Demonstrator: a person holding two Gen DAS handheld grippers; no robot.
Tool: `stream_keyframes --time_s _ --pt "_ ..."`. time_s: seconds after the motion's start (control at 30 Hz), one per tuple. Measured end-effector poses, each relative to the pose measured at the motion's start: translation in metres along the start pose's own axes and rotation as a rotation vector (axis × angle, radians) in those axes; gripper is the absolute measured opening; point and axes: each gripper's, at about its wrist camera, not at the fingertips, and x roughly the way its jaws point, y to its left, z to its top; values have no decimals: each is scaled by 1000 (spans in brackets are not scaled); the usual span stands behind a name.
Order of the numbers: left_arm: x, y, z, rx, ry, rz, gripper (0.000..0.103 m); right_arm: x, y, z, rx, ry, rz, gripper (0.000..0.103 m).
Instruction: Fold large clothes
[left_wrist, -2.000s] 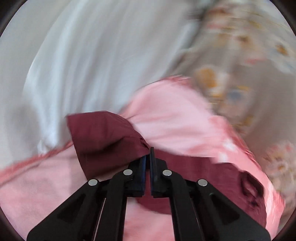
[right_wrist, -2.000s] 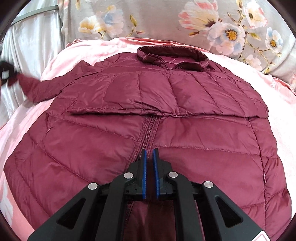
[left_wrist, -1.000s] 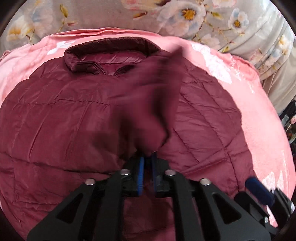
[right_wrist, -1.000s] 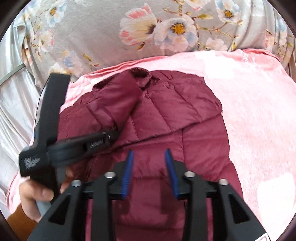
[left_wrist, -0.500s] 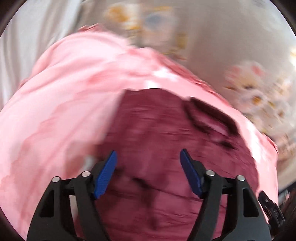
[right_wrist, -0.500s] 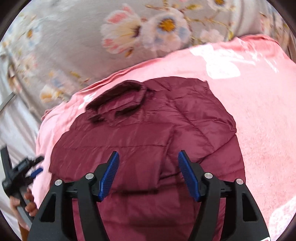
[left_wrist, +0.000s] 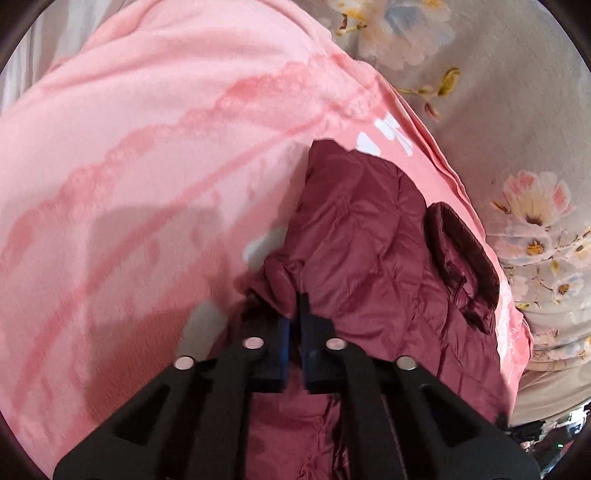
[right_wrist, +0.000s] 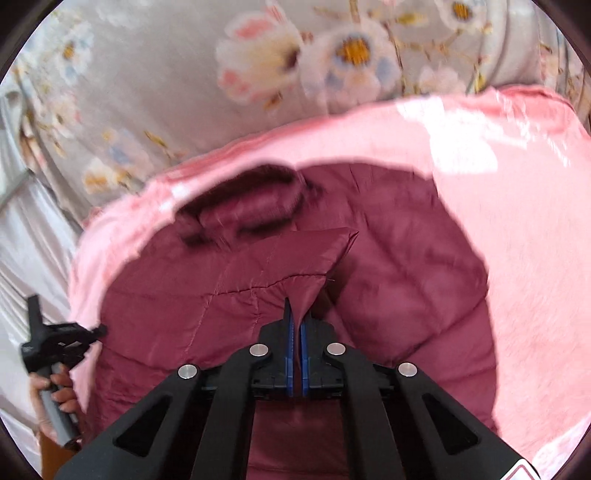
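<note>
A maroon puffer jacket (right_wrist: 399, 280) lies front up on a pink blanket (right_wrist: 524, 236), its collar (right_wrist: 251, 199) at the far end. My right gripper (right_wrist: 295, 314) has its jaws closing tight on a folded-over sleeve end (right_wrist: 295, 254) of the jacket, which rises in a peak from between the blue pads. In the left wrist view my left gripper (left_wrist: 293, 306) has its jaws closing on a bunched pinch of the jacket (left_wrist: 369, 258) at its edge, next to bare blanket (left_wrist: 147, 184). The right wrist view shows the left gripper (right_wrist: 98, 330) at the jacket's left edge.
A hand (right_wrist: 51, 391) holds the left gripper's grey handle. A grey floral curtain (right_wrist: 258, 66) hangs behind the bed, and pale drapery (right_wrist: 26, 258) hangs at the left. Pink blanket lies bare to the right of the jacket.
Both grippers stood wide open over the jacket half a second ago; now each is closed on fabric. The left gripper swung to the jacket's left edge, and a sleeve was laid across the chest.
</note>
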Motion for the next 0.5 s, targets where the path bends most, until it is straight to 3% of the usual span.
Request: stream_keyframes --time_s 0.1,0.2,0.3,0.4,0.5 --pt "-17 -7 0 34 -49 6 0 -13 0 5 -30 -31 -19 2" --pt "-22 -13 -11 83 -60 37 0 8 -6 -10 -71 39 -108 1" --pt "1 -9 -23 110 -8 98 0 39 -23 -31 -54 134 -152 1" --pt "6 -16 -31 173 -31 151 0 43 -20 -34 -76 147 -167 3" --pt "-10 -28 -33 237 -66 192 3 31 -17 -29 -88 134 -186 11"
